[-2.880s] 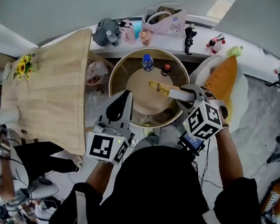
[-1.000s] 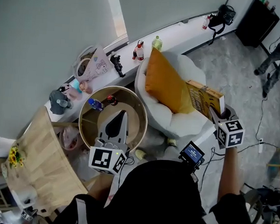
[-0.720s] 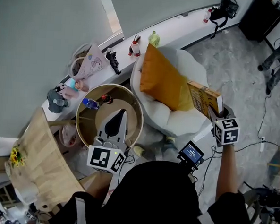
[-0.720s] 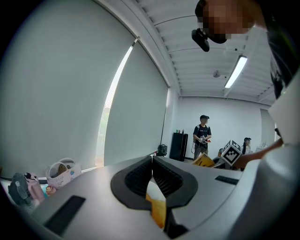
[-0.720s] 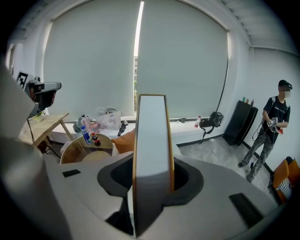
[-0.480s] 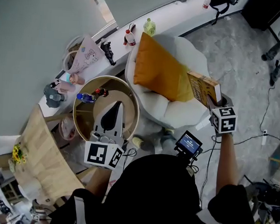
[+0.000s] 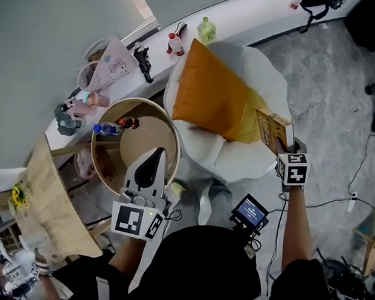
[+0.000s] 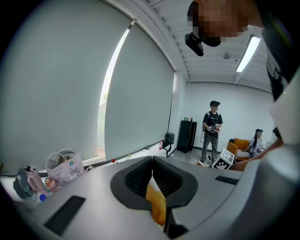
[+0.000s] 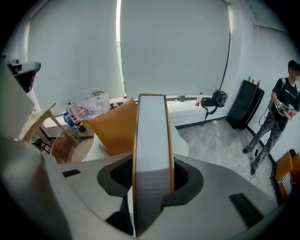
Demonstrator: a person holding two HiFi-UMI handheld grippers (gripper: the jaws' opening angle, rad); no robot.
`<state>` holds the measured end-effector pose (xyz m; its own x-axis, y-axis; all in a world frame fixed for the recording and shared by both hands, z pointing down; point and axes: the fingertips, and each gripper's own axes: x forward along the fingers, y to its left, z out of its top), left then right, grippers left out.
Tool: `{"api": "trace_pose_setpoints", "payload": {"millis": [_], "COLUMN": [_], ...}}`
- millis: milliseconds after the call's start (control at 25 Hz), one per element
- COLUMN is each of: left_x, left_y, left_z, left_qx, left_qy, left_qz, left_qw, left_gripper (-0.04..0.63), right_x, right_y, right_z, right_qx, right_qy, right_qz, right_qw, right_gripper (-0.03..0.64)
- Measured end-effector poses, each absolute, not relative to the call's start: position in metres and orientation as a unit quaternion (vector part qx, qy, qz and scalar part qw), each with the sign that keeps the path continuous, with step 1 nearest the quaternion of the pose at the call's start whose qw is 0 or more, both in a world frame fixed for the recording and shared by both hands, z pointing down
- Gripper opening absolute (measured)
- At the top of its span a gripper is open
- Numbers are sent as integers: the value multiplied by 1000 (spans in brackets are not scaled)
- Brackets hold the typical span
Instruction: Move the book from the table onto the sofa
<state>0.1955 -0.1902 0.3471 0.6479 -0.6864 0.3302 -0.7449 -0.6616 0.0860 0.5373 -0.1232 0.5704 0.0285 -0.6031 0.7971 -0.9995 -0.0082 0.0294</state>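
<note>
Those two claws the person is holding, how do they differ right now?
The right claw is clamped on the book, held on edge; the left claw holds nothing, its jaws together. The right claw is by the white sofa; the left claw shows over the round table. Both carry a marker cube.

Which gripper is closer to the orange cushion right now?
Right. The right gripper holds the book beside the orange cushion; the left gripper hangs over the round table, apart from it.
</note>
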Motion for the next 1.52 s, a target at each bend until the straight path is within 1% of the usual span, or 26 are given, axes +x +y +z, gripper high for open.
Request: {"api": "trace_pose_setpoints", "payload": {"millis": [240, 440, 680, 920, 1080, 1280, 1440, 1520], "left_x": [207, 206, 200, 205, 202, 196, 188, 186], "left_y": [-206, -215, -215, -214, -211, -207, -206, -207], "left_z": [390, 430, 491, 531, 547, 559, 561, 559], "left_qx": [890, 875, 850, 842, 837, 827, 819, 818], "left_qy": [-408, -426, -434, -438, -442, -446, -452, -455], "left_qz": [167, 188, 231, 236, 235, 248, 256, 254], "left_qw": [118, 134, 191, 210, 221, 235, 245, 244], "left_gripper": [14, 14, 14, 14, 14, 14, 14, 14], "right_x": [550, 555, 556, 554, 551, 538, 527, 520], "right_y": [-142, -157, -175, -184, -183, -194, -205, -210], "right_z": [640, 709, 794, 862, 893, 917, 925, 922], "right_qx": [624, 619, 626, 650, 669, 666, 652, 648], "right_qy": [-614, -597, -553, -488, -441, -426, -429, -433], "right_qz": [337, 370, 422, 461, 489, 506, 524, 535], "right_qw": [346, 352, 352, 356, 345, 345, 341, 327], "right_gripper": [152, 152, 152, 152, 152, 152, 156, 167]}}
